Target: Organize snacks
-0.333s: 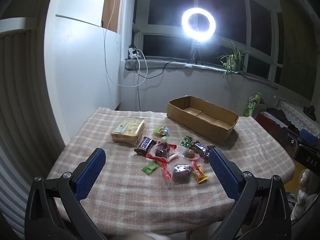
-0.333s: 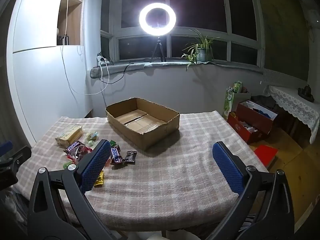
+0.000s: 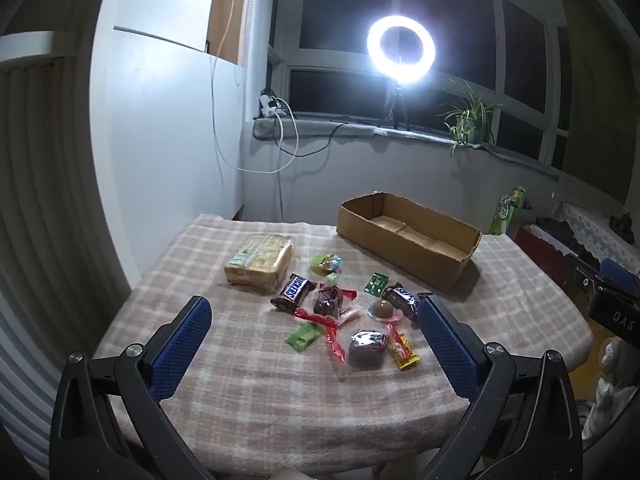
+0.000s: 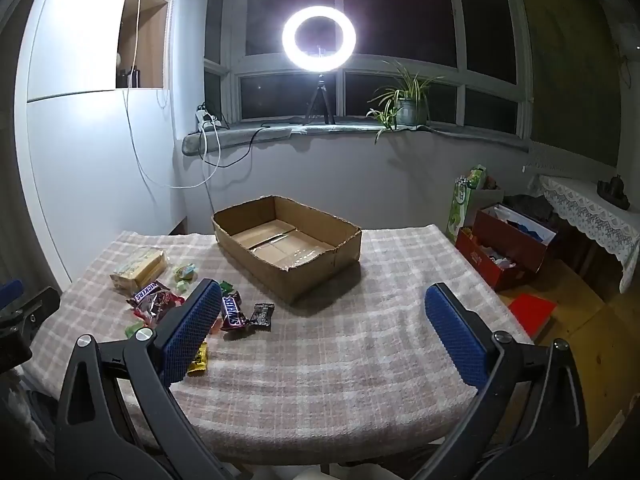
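Note:
An empty cardboard box [image 3: 404, 248] [image 4: 288, 252] stands at the back of the checked tablecloth [image 3: 280, 400] [image 4: 360, 360]. Several wrapped snacks lie in front of it: a Snickers bar [image 3: 294, 291] [image 4: 149, 290], a second Snickers bar [image 3: 402, 300] [image 4: 233, 312], a yellow biscuit pack [image 3: 259, 257] [image 4: 138, 268], a dark round sweet [image 3: 366, 349], a green wrapper [image 3: 304, 336]. My left gripper [image 3: 314, 344] is open above the table's near edge, short of the snacks. My right gripper [image 4: 324, 328] is open over bare cloth, right of the snacks.
A ring light [image 4: 319, 37] and a potted plant [image 4: 404, 100] stand on the windowsill behind the table. A red box [image 4: 504, 248] and a green bag [image 4: 464, 204] sit on the floor to the right. A white wall panel [image 3: 160, 140] stands left of the table.

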Demonstrator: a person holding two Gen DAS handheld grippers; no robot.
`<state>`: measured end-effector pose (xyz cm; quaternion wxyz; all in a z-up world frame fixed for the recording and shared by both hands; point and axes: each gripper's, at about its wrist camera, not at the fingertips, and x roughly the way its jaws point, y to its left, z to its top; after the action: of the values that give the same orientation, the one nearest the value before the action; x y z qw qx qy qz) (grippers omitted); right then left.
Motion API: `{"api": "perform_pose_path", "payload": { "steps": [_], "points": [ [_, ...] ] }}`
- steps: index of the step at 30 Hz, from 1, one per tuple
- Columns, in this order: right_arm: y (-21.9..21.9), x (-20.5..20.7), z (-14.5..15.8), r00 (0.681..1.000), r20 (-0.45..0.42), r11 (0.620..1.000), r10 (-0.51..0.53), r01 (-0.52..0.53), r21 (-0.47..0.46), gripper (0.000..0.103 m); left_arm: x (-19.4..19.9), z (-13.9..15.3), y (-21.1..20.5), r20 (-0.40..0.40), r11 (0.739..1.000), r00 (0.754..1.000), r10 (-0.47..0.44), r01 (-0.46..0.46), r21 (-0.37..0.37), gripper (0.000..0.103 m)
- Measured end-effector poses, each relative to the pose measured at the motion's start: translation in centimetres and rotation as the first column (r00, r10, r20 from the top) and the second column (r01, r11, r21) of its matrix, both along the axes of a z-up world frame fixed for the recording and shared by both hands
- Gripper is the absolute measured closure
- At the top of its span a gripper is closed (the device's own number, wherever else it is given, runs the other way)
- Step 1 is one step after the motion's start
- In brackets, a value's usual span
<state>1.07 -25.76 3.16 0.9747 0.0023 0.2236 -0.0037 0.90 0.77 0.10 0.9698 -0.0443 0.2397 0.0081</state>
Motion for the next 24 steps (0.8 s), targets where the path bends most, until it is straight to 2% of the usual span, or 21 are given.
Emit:
{"api": "perform_pose_path", "payload": {
  "steps": [6,24],
  "points": [
    [-0.04,-0.24,0.18,1.0,-0.003,1.0,-0.008,0.008,0.003,0.0,-0.6,-0.35,-0.1,0.024,1.0,1.0,0.012,-0.012,-0.002,0.001],
    [0.04,-0.22,0.25,1.0,-0.001,1.0,-0.003,0.003,-0.001,0.0,-0.46,-0.05,-0.17,0.029,1.0,1.0,0.006,-0.006,-0.006,0.001]
  ]
}}
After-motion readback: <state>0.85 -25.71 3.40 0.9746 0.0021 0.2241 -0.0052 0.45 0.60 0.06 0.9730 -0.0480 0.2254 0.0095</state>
